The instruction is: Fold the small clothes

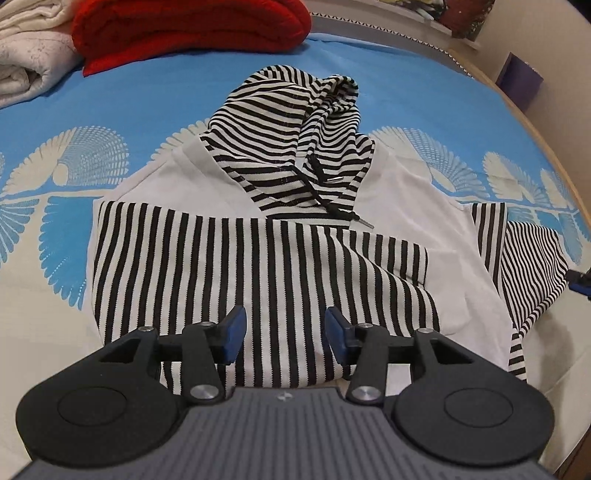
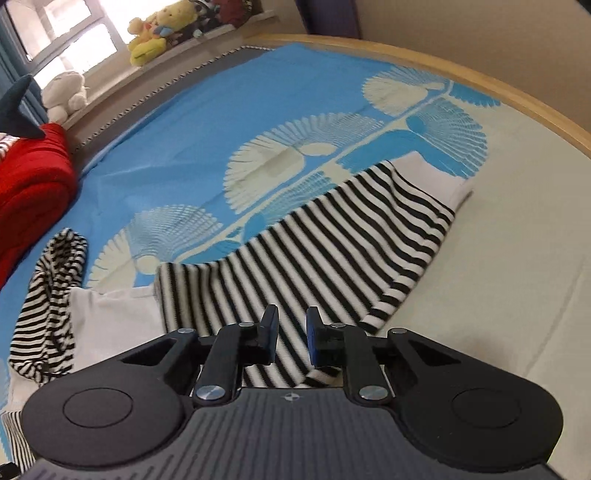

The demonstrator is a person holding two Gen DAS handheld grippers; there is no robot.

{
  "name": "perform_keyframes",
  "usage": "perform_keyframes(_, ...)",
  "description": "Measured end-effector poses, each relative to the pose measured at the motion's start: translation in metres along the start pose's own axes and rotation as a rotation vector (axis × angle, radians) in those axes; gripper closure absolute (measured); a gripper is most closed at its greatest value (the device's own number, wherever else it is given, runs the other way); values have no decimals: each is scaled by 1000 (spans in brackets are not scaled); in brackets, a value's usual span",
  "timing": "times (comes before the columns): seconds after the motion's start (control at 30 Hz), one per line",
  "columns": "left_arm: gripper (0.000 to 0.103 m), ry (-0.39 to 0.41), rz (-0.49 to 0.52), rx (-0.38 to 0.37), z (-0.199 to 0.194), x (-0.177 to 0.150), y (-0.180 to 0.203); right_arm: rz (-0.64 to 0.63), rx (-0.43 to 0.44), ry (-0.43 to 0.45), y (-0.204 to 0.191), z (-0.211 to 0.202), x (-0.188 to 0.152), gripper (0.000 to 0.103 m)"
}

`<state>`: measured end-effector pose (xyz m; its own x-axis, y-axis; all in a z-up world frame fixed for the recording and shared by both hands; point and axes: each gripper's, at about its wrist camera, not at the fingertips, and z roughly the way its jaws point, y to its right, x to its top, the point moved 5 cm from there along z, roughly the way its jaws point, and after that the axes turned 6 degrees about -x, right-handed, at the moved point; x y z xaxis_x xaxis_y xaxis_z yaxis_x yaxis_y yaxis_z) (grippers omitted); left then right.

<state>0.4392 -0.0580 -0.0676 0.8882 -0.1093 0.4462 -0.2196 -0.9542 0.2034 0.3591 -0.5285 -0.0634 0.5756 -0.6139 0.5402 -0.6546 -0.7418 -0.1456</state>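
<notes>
A small white hoodie (image 1: 399, 192) with black-and-white stripes lies on the bed. Its striped hood (image 1: 295, 129) points away from me. One striped sleeve (image 1: 258, 266) is folded across the chest. My left gripper (image 1: 283, 334) is open and empty, just above that folded sleeve. The other striped sleeve (image 2: 325, 251) stretches out to the right over the bedspread. My right gripper (image 2: 291, 338) is open, empty, and hovers over the near part of this sleeve. The hood (image 2: 51, 295) shows at the left of the right wrist view.
The bed has a blue and cream patterned bedspread (image 1: 147, 103). A red folded blanket (image 1: 192, 33) and a white one (image 1: 29, 55) lie at the far left. Plush toys (image 2: 155, 33) sit on a windowsill. The wooden bed edge (image 2: 480, 81) curves at the right.
</notes>
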Motion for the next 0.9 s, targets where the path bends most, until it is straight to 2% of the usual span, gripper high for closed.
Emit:
perform_keyframes(0.1,51,-3,0,-5,1,1,1,-7,-21,-36,8,11,-1,78)
perform_keyframes(0.27,51,-1,-19,3,2,3,-5,4,-47,-50,24,23,2,77)
perform_keyframes(0.43,51,5,-31,-6,-1,5,-9,125,-76,-31,64,38,24,74)
perform_keyframes(0.7,51,4,-56,-12,-3,5,-18,278,-94,-54,100,76,29,69)
perform_keyframes(0.87,51,11,-65,-16,-5,6,-23,284,-101,-19,99,88,29,69)
perform_keyframes(0.9,51,12,-67,-15,-6,6,-25,283,-101,-8,98,89,30,79)
